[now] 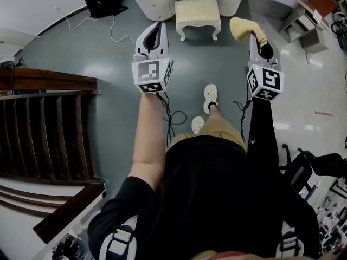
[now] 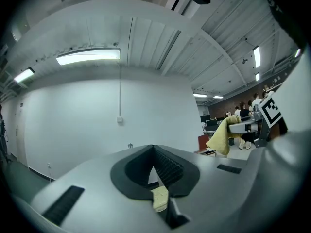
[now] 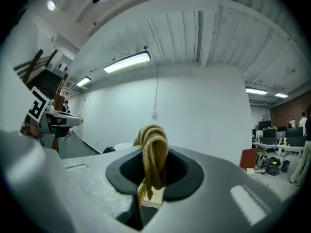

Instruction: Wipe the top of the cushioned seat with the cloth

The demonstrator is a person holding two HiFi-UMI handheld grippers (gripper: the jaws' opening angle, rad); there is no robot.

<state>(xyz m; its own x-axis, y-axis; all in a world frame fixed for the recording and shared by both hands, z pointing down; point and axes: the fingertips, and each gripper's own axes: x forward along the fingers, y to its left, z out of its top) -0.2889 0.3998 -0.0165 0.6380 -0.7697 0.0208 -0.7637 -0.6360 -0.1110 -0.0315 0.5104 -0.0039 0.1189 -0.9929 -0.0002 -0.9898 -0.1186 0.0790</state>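
Evidently, the only container in view was a black bag (image 1: pixel 102 0) on the floor (image 1: pixel 108 53) at the far left, close to the wall; its contents could not be seen. The cloth (image 3: pixel 154 152), yellow and bunched, was clamped between the jaws of the right gripper (image 3: pixel 153 176), and a fold of it spilled out past the jaw tips in the head view. The left gripper (image 2: pixel 155 166) had its jaws pressed together on nothing. Both grippers were held off the floor, side by side and well apart. The cushioned seat (image 1: pixel 198 11), a cream stool on white legs, stood on the floor ahead, between the 2 grippers in the head view. The cloth was to the right of its top and not touching it.
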